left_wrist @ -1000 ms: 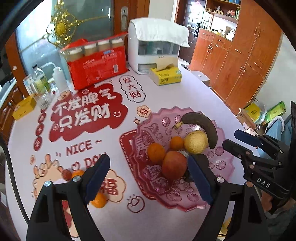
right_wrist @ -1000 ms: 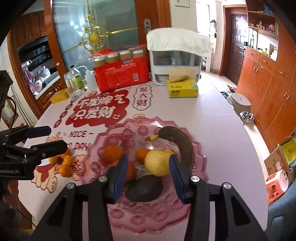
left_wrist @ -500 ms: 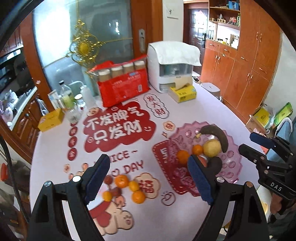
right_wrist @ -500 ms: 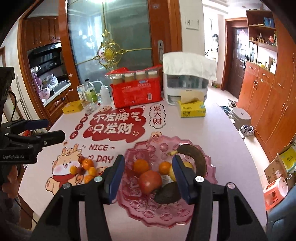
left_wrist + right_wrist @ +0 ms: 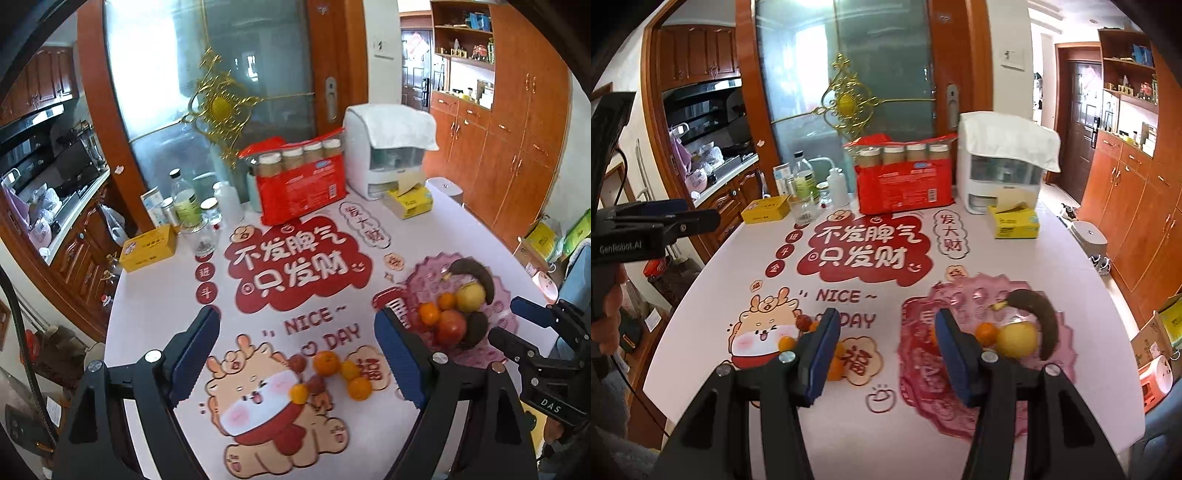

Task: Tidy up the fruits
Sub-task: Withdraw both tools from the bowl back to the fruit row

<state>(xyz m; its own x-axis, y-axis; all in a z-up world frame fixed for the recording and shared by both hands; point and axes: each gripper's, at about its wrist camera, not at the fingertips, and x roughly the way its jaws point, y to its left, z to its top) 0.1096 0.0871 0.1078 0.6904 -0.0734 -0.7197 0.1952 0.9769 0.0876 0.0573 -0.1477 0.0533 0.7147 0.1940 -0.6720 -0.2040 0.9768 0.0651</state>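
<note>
A pink plastic tray (image 5: 498, 295) at the table's right holds a dark banana (image 5: 476, 275), a yellow fruit (image 5: 470, 297), two oranges (image 5: 428, 313), a red apple (image 5: 451, 326) and a dark avocado (image 5: 477, 328). Several small oranges (image 5: 325, 363) and red dates (image 5: 297, 363) lie loose on the cartoon print. My left gripper (image 5: 295, 354) hangs open above these, holding nothing. My right gripper (image 5: 888, 354) is open and empty, between the loose oranges (image 5: 786, 342) and the tray (image 5: 1067, 354). Its right finger hides part of the tray's fruit; the banana (image 5: 1039, 317) shows.
At the table's back stand a red pack of jars (image 5: 299, 181), a white appliance under a cloth (image 5: 388, 147), a yellow tissue box (image 5: 410, 203), bottles (image 5: 184, 206) and a yellow box (image 5: 149, 247). Wooden cabinets line the right wall. A hand (image 5: 609, 310) holds the left tool.
Both grippers have drawn back and risen away from the tray, so more of the table shows. The loose oranges and dates now lie under the left gripper. The right jaws stand slightly wider.
</note>
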